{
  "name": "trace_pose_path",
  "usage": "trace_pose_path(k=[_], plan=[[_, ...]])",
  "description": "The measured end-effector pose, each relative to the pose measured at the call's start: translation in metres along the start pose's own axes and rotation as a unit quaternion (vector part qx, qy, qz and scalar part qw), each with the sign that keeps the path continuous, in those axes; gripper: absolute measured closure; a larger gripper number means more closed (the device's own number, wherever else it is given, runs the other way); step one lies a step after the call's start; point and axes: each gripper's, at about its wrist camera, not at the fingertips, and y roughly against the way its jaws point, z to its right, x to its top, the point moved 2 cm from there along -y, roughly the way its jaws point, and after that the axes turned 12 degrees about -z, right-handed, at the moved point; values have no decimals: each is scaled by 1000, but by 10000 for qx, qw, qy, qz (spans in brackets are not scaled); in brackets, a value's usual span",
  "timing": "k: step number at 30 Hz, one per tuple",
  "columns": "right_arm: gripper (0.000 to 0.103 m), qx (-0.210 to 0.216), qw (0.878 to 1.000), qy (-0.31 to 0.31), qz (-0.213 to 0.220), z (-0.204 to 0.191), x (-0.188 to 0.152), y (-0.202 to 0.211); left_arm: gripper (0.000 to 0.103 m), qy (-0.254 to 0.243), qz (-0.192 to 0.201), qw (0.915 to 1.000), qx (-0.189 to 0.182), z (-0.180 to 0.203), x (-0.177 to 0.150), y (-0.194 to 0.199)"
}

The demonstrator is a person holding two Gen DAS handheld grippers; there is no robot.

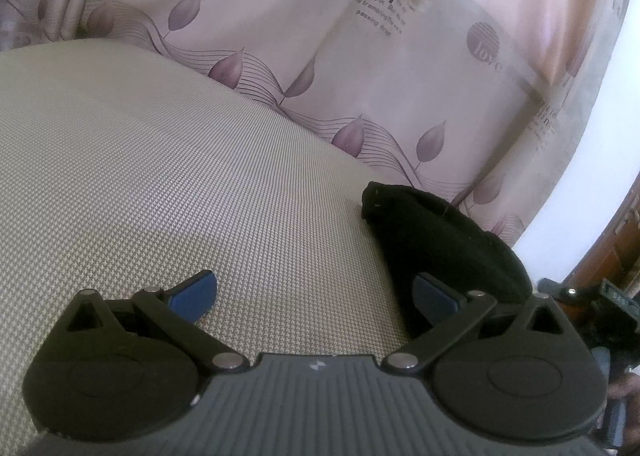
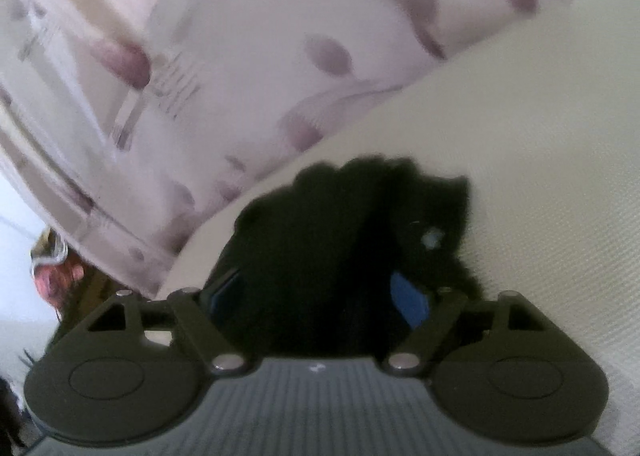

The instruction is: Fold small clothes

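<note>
- We see the small black knit garment lying between our right gripper fingers, spread around it, not yet pinching.
- Our left gripper, fingers spread and empty, has the garment off to its right on the woven beige surface.

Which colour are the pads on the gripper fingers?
Blue pads, seen best in the left wrist view.

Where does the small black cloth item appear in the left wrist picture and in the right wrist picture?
Left wrist view: the small black cloth item lies at lower right on the beige woven surface, behind the claw's right blue pad.
Right wrist view: it fills the lower centre, bunched between the right claw pads; blurred.
Shared landmark: the pink curtain with purple leaf print behind the surface's edge.
</note>
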Motion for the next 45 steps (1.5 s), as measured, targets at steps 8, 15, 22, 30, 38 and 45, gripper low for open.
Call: trace_pose_path(k=[8, 15, 22, 30, 38, 45], plan=[[91, -543, 9942, 913, 148, -26, 7, -6, 0, 18, -7, 10000, 48, 0, 0, -1], [91, -968, 9872, 1229, 322, -19, 30, 48, 0, 35, 1, 10000, 54, -1, 0, -1], [89, -1103, 9904, 801, -230, 27, 13, 20, 0, -43, -38, 9999, 158, 2, 0, -3], [88, -903, 9861, 745, 1182, 7, 6, 68, 0, -199, -58, 9994, 267, 8, 3, -3], [88, -1213, 9761, 1776, 325, -18, -1, 29, 0, -1040, 240, 9936, -369, 78, 11, 8], [89, -1030, 9841, 1432, -223, 11, -3, -3, 7, -2416, 313, 9690, -406, 157, 5, -28]])
